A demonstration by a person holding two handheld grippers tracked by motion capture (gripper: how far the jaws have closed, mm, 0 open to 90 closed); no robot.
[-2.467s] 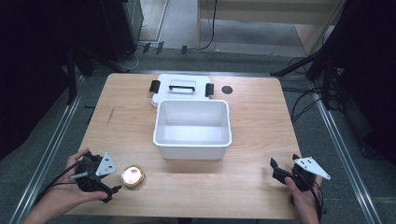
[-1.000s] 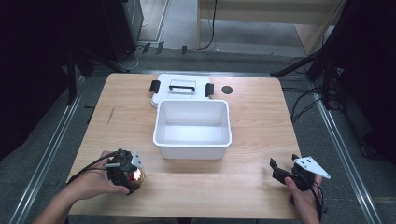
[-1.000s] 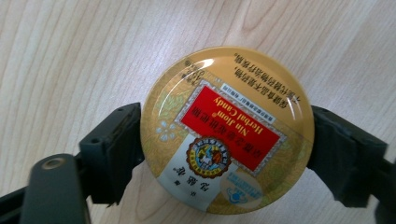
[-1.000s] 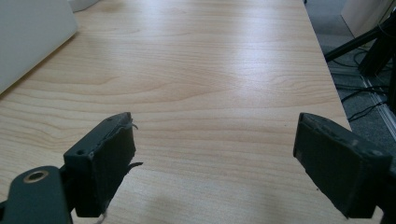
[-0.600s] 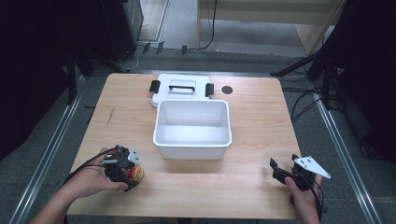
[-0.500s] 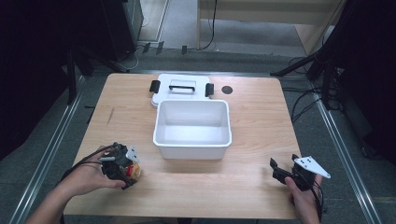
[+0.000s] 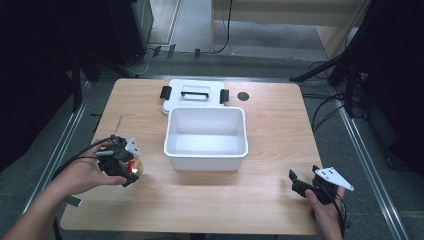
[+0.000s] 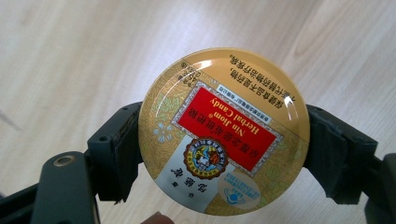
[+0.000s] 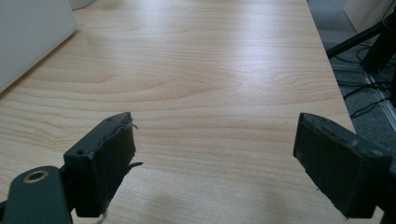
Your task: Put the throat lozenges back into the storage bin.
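The left gripper (image 8: pixel 224 154) has its two black jaws pressed against opposite edges of a round gold herbal candy tin (image 8: pixel 223 131), one pad on each side, the tin face-up toward the camera with its red "Nin Jiom Herbal Candy" label reading upside down. Bare wood shows behind the tin, so it appears lifted off the table (image 7: pixel 280 135) (how far, I cannot tell). In the high view the left gripper (image 7: pixel 131 167) sits in the left hand (image 7: pixel 85 172) near the table's front left corner, with the tin (image 7: pixel 134 166) at its tip, left of the white bin.

The right gripper (image 9: pixel 212 163) has its jaws spread wide with nothing between them — only wood grain. In the high view it (image 7: pixel 299 182) rests near the front right corner in the right hand (image 7: pixel 325 210), well apart from the bin.

Counted: one tin, one open white plastic bin (image 7: pixel 206 138) at the table's middle, one white lid with a handle and two black latches (image 7: pixel 194 94) lying just behind the bin, one small dark round mark (image 7: pixel 243 96) beside the lid, two grippers.

Against 2.5 s ago, the tin lay alone on the table beside the left gripper — now it is clamped, and the left hand has drawn slightly back leftward in the last half second. The right gripper has not moved.
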